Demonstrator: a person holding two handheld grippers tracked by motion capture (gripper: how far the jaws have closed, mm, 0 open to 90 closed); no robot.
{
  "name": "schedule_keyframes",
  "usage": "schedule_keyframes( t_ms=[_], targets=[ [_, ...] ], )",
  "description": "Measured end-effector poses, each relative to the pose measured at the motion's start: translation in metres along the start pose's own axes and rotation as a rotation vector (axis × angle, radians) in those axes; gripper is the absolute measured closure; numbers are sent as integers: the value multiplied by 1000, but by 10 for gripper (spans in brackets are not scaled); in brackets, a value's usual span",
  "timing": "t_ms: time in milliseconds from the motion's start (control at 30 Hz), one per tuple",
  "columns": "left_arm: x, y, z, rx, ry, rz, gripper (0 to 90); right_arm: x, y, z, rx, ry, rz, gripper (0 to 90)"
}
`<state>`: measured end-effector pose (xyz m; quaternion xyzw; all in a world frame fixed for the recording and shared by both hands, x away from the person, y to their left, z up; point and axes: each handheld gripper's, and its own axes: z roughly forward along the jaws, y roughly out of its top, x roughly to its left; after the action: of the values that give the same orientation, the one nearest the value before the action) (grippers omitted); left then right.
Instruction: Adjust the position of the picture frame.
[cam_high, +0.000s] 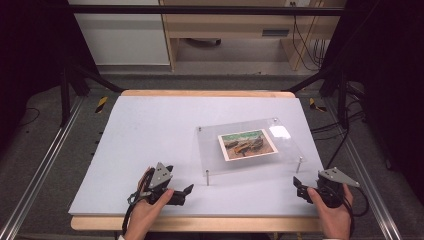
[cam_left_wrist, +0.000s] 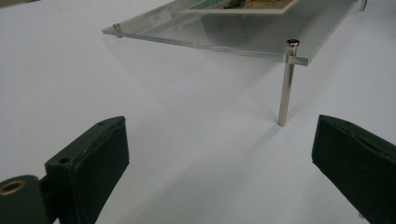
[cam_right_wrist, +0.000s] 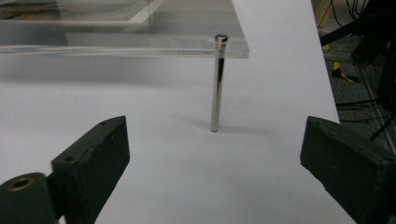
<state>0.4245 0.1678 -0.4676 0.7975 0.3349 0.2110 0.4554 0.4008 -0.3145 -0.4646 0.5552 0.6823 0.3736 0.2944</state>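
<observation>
Acrylic frame (cam_high: 248, 145) on white tabletop (cam_high: 150, 140), both hand-held grippers (cam_high: 170, 192) (cam_high: 312, 189) spread, empty; dark room.

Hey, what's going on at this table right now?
A person sits at a white table with a two-jaw gripper in each hand. A clear acrylic frame on four metal legs stands on the table, with a photo on it. The left gripper and the right gripper rest low near the table's front edge, each aimed at one of the frame's near legs. Both have open jaws and hold nothing; the frame is untouched.
</observation>
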Motion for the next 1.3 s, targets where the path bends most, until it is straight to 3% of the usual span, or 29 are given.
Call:
schedule_keyframes(
  t_ms=[167,267,500,700,867,1100,1300],
  targets=[
    [-3,-1,3,8,-6,-3,35,4,-1,2,18,-11,-38,174],
    [-6,-2,5,8,-9,-8,36,4,-2,1,-13,-33,-81,208],
    [-9,-1,2,-4,-9,-9,41,4,-3,0,-19,-33,-93,241],
    [-11,-1,3,-12,-18,-23,44,4,-3,0,-18,-27,-76,249],
    [-10,0,2,-18,-19,-38,44,1,-3,0,4,-21,-9,211],
    [-9,1,1,-26,-24,-56,48,2,-2,0,-1,-22,-9,165],
    [-10,2,1,-33,-30,-75,57,1,-2,2,-4,-40,-1,224]
  ],
)
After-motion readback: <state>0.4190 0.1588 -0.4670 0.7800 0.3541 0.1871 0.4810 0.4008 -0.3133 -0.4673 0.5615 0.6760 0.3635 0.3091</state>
